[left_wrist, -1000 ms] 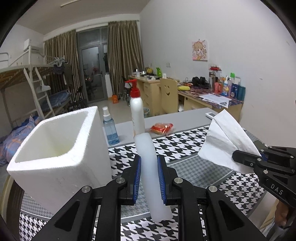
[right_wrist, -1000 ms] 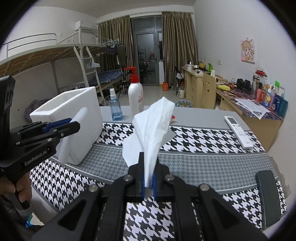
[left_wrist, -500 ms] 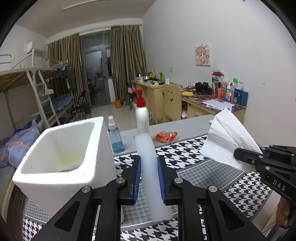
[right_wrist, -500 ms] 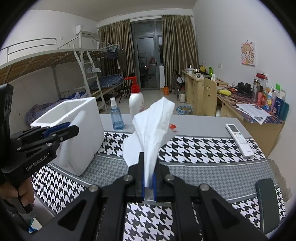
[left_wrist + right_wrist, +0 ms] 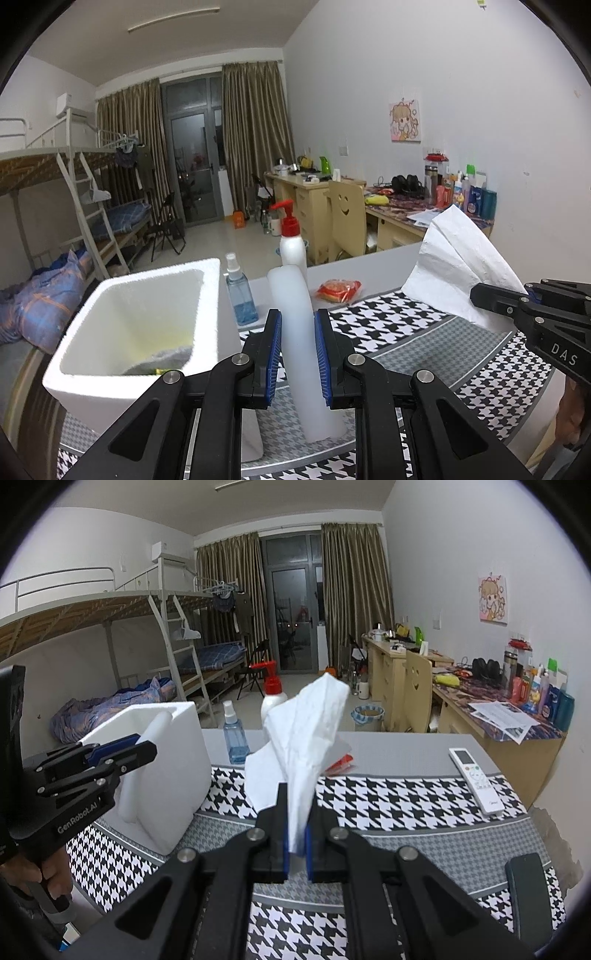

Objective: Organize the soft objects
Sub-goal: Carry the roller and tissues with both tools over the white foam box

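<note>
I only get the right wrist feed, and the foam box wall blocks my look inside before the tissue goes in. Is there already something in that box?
Observer: Yes. From the left wrist view, the foam box has a grey soft item and something yellowish-green lying at its bottom.
Operator: What is the left gripper gripping? I just see a white edge.
Observer: The left gripper is shut on a white foam strip, pinched between its blue pads and standing upright.
Operator: And what is hidden behind my tissue?
Observer: A red and orange snack packet lies on the grey tabletop beyond the tissue, which the right gripper holds.
</note>
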Tool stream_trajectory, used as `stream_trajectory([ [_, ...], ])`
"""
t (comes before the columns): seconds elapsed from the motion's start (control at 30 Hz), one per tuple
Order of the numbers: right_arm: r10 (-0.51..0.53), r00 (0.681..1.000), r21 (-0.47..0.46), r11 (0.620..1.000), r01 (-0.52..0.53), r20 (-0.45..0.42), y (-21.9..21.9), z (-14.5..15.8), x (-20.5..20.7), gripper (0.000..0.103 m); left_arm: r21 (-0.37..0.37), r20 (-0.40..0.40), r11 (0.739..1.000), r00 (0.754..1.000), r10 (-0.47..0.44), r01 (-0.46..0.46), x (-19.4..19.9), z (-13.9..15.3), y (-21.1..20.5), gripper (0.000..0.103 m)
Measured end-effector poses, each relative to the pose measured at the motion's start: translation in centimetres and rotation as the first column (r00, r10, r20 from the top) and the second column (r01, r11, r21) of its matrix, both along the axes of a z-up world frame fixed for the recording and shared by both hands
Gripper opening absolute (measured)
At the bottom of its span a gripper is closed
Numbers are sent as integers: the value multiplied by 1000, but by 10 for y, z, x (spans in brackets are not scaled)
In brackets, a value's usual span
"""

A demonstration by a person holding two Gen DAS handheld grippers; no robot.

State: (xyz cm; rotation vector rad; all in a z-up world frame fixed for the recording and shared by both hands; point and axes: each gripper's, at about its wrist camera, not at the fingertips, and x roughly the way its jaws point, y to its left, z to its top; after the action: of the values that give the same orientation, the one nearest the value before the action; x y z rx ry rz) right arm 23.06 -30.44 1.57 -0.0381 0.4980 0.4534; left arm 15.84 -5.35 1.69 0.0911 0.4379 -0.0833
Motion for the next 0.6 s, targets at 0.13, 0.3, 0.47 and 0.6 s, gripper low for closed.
stream_trajectory([
  [0.13,5,1000,3,1000,-5,8,4,4,3,9,-3,17,1000,1000,0,0,-3,5,3,19],
  [0.3,14,1000,3,1000,-14,23,10,7,0,9,-6,30,1000,1000,-3,3,-5,8,5,19],
  [0.47,16,999,-1,1000,-16,35,14,10,-2,9,-8,44,1000,999,-4,5,-7,10,8,19],
  [0.6,20,999,-2,1000,-20,40,17,13,-4,9,-10,52,1000,999,-5,5,-8,12,9,19],
])
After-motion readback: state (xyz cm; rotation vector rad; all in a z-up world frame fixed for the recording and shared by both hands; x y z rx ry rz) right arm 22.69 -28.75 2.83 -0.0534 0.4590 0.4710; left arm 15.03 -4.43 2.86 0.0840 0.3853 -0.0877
